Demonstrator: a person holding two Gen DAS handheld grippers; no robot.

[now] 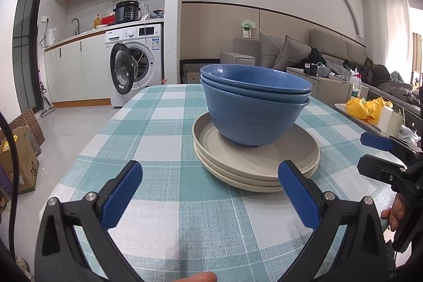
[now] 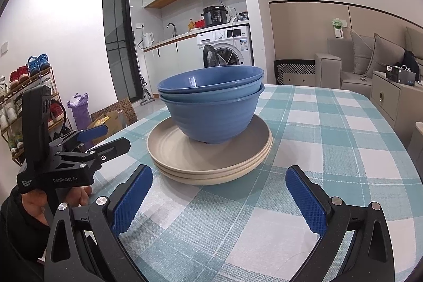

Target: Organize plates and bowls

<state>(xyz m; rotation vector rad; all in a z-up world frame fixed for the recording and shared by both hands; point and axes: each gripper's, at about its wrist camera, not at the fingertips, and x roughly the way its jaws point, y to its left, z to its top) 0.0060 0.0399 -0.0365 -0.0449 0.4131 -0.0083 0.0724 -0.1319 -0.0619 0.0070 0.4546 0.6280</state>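
1. Blue nested plastic bowls [image 1: 253,107] [image 2: 211,107]: three rims show, stacked upright one inside the other, top one slightly tilted.
2. Bowl stack sits on the stack of round beige plates [image 1: 253,165] [image 2: 208,160], three rims visible, bowls roughly centred on the top plate, foot touching it.
3. Plate stack rests on the table with teal-and-white checked cloth [image 1: 164,139] [image 2: 330,139], around the middle of the cloth.
4. Left gripper [image 1: 211,192] [image 2: 105,138]: black frame, blue ribbed pads, jaws spread wide, nothing between them. Sits near the plate stack on its near-left side; right pad overlaps the plate edge in the left wrist view, contact cannot be told.
5. Right gripper [image 2: 219,196] [image 1: 370,152]: same build, jaws spread wide, holding nothing, just short of the plates' near edge, not touching.
6. Person's hand [image 2: 39,205] wraps the left gripper's handle; fingers [image 1: 394,216] show under the right gripper at the frame edge.
7. Beyond the table: white front-loading washing machine [image 1: 134,65] [image 2: 227,46] with its door swung open, black cooker [image 1: 127,11] on the counter above it.
8. Grey sofa [image 1: 290,52] [image 2: 370,62] to the right; shoe rack [image 2: 26,86] at far left in the right wrist view.
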